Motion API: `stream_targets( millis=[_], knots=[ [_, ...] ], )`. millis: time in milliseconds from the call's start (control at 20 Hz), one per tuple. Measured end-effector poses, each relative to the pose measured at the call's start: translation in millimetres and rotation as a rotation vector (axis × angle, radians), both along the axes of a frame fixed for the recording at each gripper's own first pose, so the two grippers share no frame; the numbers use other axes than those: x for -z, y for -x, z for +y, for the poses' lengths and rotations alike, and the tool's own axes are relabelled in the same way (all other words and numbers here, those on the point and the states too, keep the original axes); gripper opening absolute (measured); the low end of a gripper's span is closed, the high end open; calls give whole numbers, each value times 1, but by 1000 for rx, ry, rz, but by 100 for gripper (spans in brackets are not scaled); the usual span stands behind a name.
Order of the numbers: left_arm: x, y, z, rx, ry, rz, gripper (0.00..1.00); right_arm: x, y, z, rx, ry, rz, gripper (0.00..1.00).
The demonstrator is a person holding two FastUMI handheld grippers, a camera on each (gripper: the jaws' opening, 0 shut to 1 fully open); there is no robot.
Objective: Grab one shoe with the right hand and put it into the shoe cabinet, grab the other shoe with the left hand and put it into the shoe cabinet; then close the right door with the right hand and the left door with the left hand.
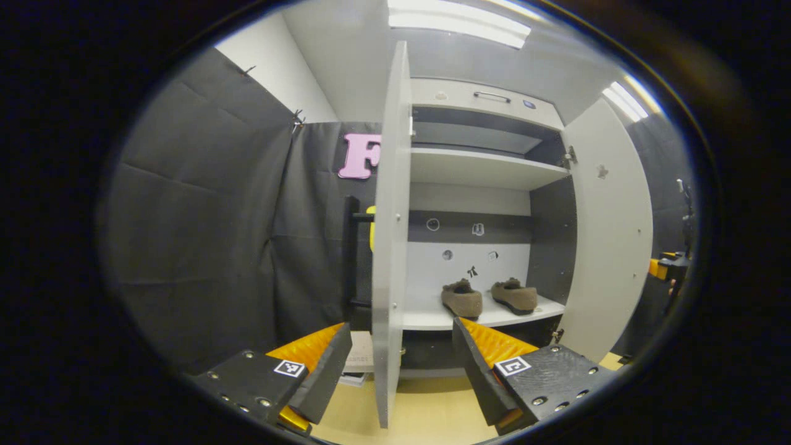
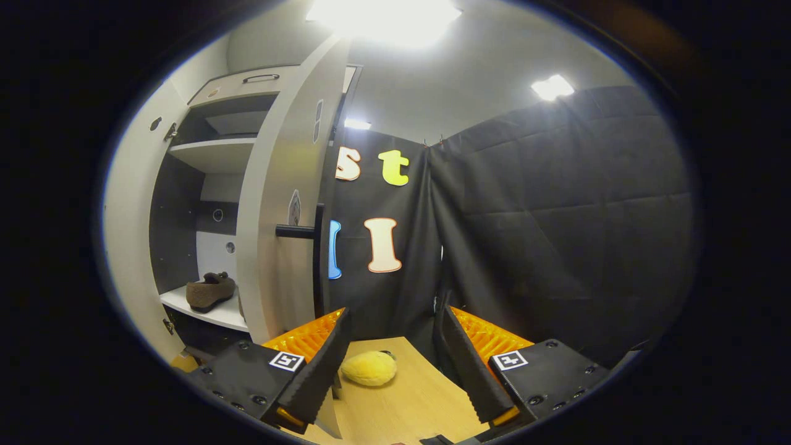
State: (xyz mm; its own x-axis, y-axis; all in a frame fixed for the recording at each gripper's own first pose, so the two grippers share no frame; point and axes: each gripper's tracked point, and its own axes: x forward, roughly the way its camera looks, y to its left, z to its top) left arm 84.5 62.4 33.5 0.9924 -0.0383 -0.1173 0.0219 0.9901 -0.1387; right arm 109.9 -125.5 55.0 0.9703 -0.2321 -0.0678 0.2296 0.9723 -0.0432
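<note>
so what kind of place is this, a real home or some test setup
Most likely a staged recording booth, not a home: black cloth walls hang all round, a pale shoe cabinet stands with both doors open, two brown shoes on its lower shelf, and open grippers frame each view.

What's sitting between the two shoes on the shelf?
Nothing. In the left gripper view, the left shoe and the right shoe are apart, with only bare shelf between them.

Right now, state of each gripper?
Left gripper: open, holding nothing, straddling the left door's edge.
Right gripper: open, holding nothing.
</note>
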Motion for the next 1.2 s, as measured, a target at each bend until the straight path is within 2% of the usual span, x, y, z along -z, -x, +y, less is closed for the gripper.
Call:
stream_targets(
  millis=[100,150,200,300,350,550,650,700,1000,1100,1200],
  knots=[
    [2,-1,17,-11,0,-1,95,0,2,12,1,8,5,92],
    [3,-1,26,-22,1,-2,95,-1,3,19,-1,16,8,95],
    [4,-2,35,-32,2,-1,95,-2,3,24,-6,19,7,92],
    [9,-3,49,-43,11,0,95,-2,4,37,-16,13,8,95],
    [11,-3,57,-47,17,1,95,-2,5,43,-23,11,11,92],
    [19,-7,79,-64,37,8,95,-2,1,73,-67,20,19,92],
    [23,-5,88,-64,40,8,95,-3,-3,90,-93,22,20,92],
    [22,-4,92,-65,38,9,95,-3,-5,99,-107,20,22,95],
    [28,-10,118,-77,24,19,95,-3,-30,153,-194,-11,18,95],
    [27,-14,127,-81,15,11,97,-4,-38,164,-204,-5,15,95],
    [26,-21,135,-87,3,3,95,-5,-41,165,-187,0,12,95]
  ],
)
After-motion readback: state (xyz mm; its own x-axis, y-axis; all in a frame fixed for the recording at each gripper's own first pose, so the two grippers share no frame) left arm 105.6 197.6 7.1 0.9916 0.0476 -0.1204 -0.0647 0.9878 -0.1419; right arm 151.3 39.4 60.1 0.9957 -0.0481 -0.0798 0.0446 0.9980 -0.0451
